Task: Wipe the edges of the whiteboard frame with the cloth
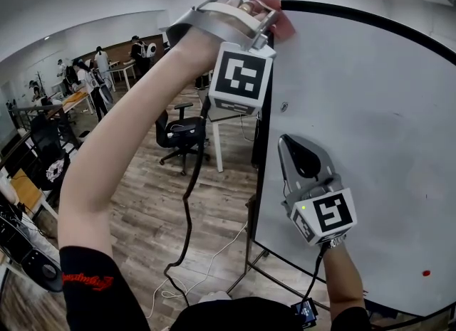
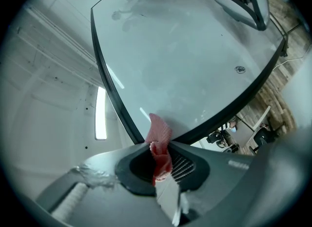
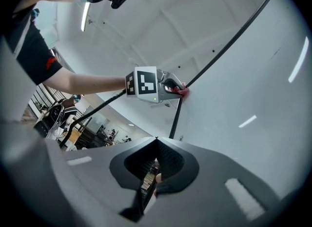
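Left claw (image 1: pixel 265 18) (image 2: pixel 157 145) clenched on the cloth (image 1: pixel 282 23) (image 2: pixel 159 132). Red cloth sticks out past the jaw tips and a fold of it runs back between them. The cloth's free end presses on the frame (image 1: pixel 259 134) (image 2: pixel 112 105) right at the jaw tips, at the board's top-left corner where the two black edges meet. Board (image 1: pixel 370 144) face lies just beyond the tips.

Right claw (image 1: pixel 302 156) (image 3: pixel 155 140) closed, tips meeting, nothing between them. It sits below the left claw, over the board face just inside the frame's left edge. Can't tell whether it touches. In the right gripper view the left claw (image 3: pixel 170 87) and cloth (image 3: pixel 184 91) lie straight ahead of its tips, up along the frame.

Red dot (image 1: pixel 426 273) on the board, well below and right of the right claw.
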